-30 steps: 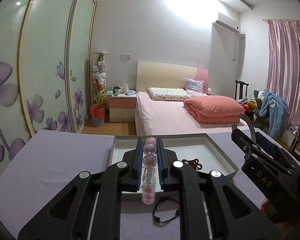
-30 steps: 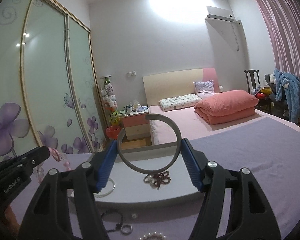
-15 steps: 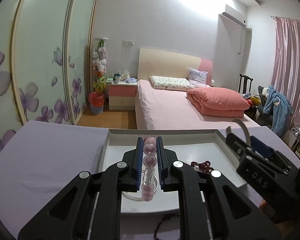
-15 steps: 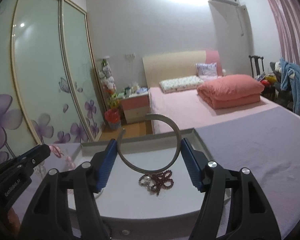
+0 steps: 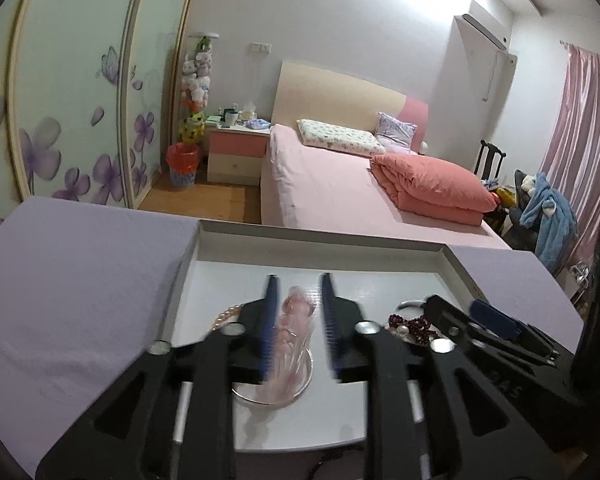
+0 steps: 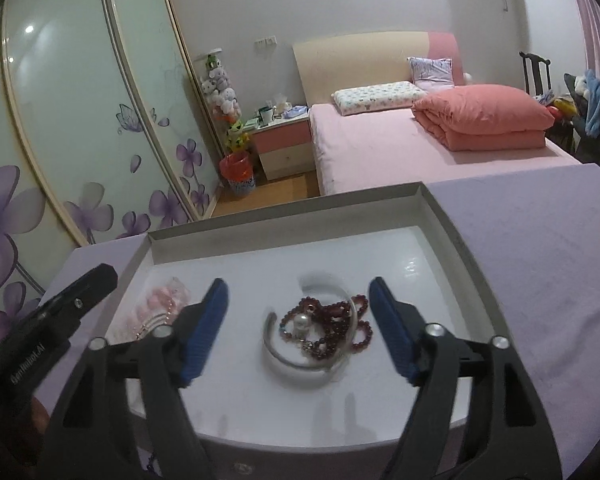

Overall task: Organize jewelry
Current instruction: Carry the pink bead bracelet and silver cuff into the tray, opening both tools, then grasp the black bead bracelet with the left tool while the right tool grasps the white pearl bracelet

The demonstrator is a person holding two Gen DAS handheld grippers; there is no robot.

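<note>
A white tray (image 5: 204, 248) (image 6: 440, 216) lies on the purple table. My left gripper (image 5: 298, 320) is open over the tray. A pink bead bracelet (image 5: 296, 320) lies blurred between its fingers, loose on a silver bangle (image 5: 300, 388); it also shows in the right wrist view (image 6: 160, 300). My right gripper (image 6: 300, 320) is open and empty. Below it a grey open bangle (image 6: 296, 360) lies in the tray around a dark red bead bracelet (image 6: 332, 320) with a pearl (image 6: 302, 322). The red beads also show in the left wrist view (image 5: 412, 324).
A pearl strand (image 5: 228, 314) lies in the tray at the left. The purple table cloth (image 5: 80, 280) surrounds the tray. Behind the table stand a pink bed (image 5: 340, 192), a nightstand (image 5: 238, 152) and flowered wardrobe doors (image 6: 80, 120).
Both grippers moved down over the tray and opened. The left let go of the pink bead bracelet. The right let go of the grey bangle, which now lies around the red beads.
</note>
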